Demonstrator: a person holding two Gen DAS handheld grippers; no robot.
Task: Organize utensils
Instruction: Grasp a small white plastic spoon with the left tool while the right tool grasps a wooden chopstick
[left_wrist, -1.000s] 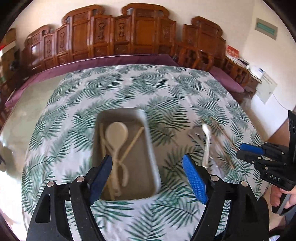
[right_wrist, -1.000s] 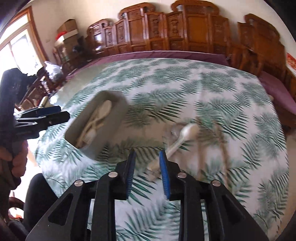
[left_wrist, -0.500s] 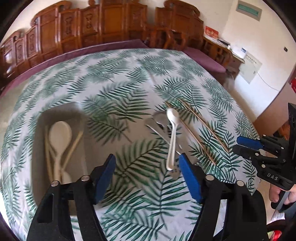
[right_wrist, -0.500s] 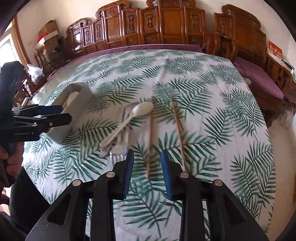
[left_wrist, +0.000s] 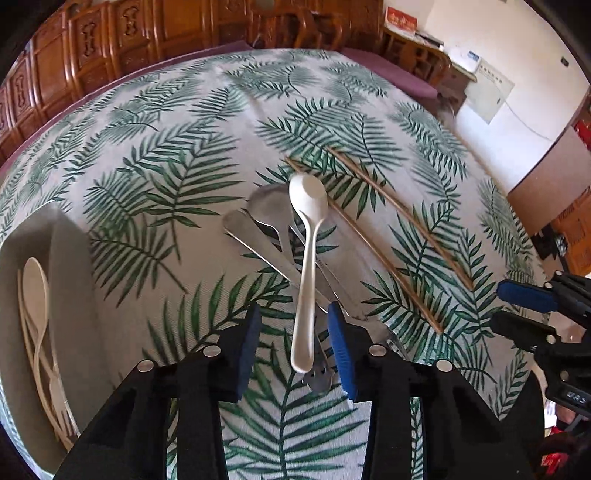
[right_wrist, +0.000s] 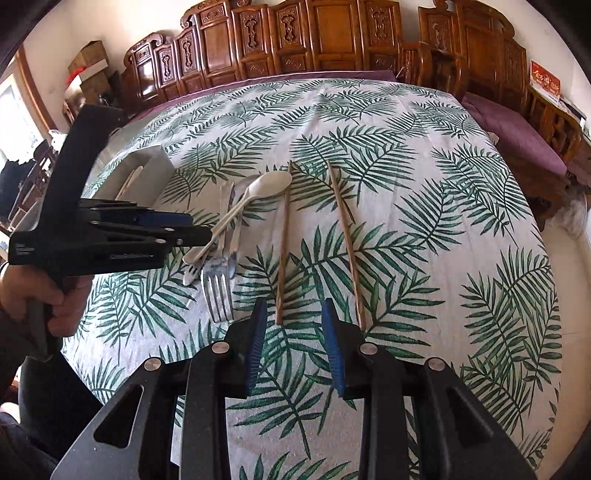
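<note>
The left gripper (left_wrist: 293, 341) is closing with the white spoon (left_wrist: 308, 266) handle between its pads, not yet pinched. The right gripper (right_wrist: 293, 334) stands part-open, empty, a chopstick (right_wrist: 282, 247) just ahead. Next: clamp, lift, carry to the tray (left_wrist: 70, 258) left of the fingers

Covering the worktop: a white tablecloth (right_wrist: 406, 229) printed with green palm leaves. Standing behind it along the wall: carved wooden chairs (right_wrist: 332, 40). Lying over the seats at the right: purple cushions (right_wrist: 513, 133). Sitting at the far left: cardboard boxes (right_wrist: 88, 66). Hanging on the white wall: a paper notice (left_wrist: 487, 90).
</note>
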